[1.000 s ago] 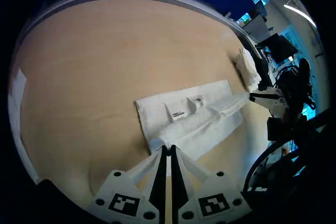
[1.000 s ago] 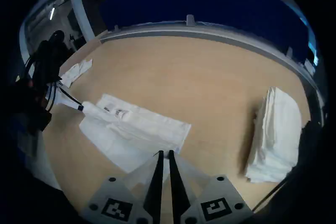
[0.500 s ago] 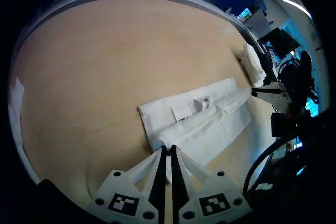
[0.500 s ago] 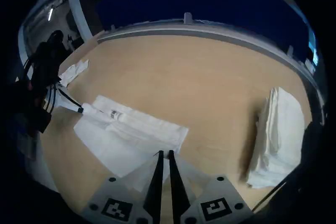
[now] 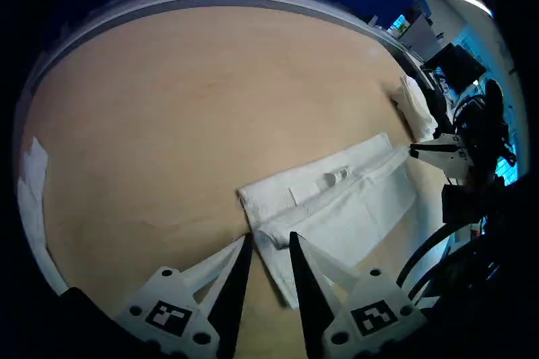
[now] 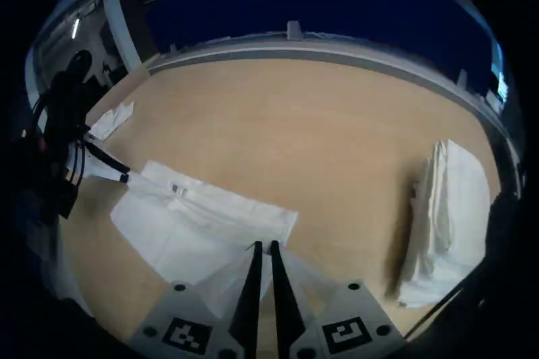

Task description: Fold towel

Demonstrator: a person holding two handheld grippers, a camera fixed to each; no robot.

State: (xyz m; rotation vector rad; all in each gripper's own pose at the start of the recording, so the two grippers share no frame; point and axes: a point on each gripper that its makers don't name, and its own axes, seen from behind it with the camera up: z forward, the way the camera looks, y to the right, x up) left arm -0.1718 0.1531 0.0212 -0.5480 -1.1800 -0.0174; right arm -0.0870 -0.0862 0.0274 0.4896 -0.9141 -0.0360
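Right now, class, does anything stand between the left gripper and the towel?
Nothing visible does. The left gripper is open, and the near corner of the towel sits between its fingers on the wooden table.
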